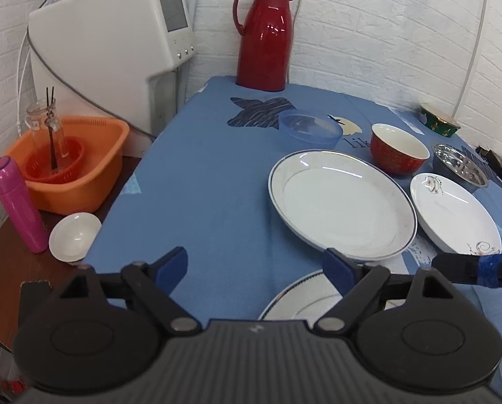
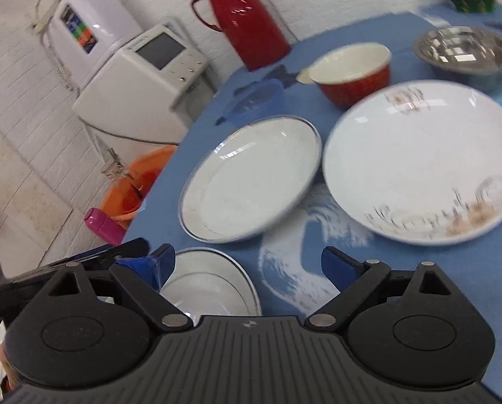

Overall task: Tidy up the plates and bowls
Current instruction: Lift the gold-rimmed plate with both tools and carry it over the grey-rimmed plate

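On the blue tablecloth lie a large blue-rimmed white plate (image 1: 342,202) (image 2: 251,178) and, to its right, a white plate with a scroll pattern (image 1: 456,212) (image 2: 419,161). A third rimmed plate (image 1: 298,299) (image 2: 210,286) lies nearest, partly hidden under both grippers. Behind them stand a clear blue plastic bowl (image 1: 310,128) (image 2: 257,97), a red bowl (image 1: 399,151) (image 2: 352,70) and a steel bowl (image 1: 460,168) (image 2: 466,50). My left gripper (image 1: 254,266) is open above the cloth, holding nothing. My right gripper (image 2: 251,262) is open too, empty, above the gap between the plates.
A red thermos jug (image 1: 264,33) stands at the table's far edge and a green tin (image 1: 439,121) at far right. Left of the table are a white appliance (image 1: 116,50), an orange basin (image 1: 69,165), a pink bottle (image 1: 15,202) and a small white bowl (image 1: 74,235).
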Demonstrator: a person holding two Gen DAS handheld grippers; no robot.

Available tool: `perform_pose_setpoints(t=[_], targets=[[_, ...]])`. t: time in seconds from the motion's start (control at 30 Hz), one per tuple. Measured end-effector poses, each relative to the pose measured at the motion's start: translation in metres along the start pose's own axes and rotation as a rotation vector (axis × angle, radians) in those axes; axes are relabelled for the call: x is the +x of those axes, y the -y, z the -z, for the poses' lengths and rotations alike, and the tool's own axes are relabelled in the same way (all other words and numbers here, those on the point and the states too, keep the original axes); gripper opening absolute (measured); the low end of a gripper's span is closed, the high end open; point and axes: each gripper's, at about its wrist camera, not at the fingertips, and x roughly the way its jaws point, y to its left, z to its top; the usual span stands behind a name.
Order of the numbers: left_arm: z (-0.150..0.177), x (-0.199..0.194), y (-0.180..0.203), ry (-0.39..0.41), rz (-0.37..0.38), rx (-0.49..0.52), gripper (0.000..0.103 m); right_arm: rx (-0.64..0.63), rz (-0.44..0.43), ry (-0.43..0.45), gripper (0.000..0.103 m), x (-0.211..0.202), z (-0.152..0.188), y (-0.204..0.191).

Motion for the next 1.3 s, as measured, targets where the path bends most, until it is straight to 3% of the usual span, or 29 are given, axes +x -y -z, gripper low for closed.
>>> perform_pose_setpoints(t=[0.13,0.27,0.4,0.57,0.7,0.83,1.2,1.3], targets=[[-0.027,0.024,0.001,-0.003,0.002,0.005,0.094,-0.223,0.093,0.047,0.081,0.023,-0.044,-0.018],[-0.050,0.053,-0.002,-0.057,0.037,-0.030,0.095,-0.281,0.137,-0.022,0.081,0.070,-0.080,-0.006],[-0.059,0.078,-0.004,-0.093,0.027,-0.045,0.095,-0.334,0.187,-0.046,0.081,0.104,-0.097,0.005],[-0.061,0.099,-0.003,-0.128,0.025,-0.037,0.095,-0.320,0.189,-0.126,0.081,0.133,-0.096,0.017],[-0.060,0.106,0.004,-0.123,0.007,0.005,0.095,-0.329,0.163,-0.141,0.082,0.141,-0.086,0.010],[-0.059,0.105,0.000,-0.109,-0.006,0.019,0.095,-0.326,0.182,-0.119,0.084,0.145,-0.082,0.001],[-0.058,0.094,-0.018,-0.104,-0.029,-0.011,0.096,-0.312,0.117,-0.127,0.084,0.153,-0.080,-0.014],[-0.056,0.091,-0.018,-0.105,-0.024,-0.012,0.097,-0.325,0.140,-0.125,0.082,0.146,-0.075,-0.013]])
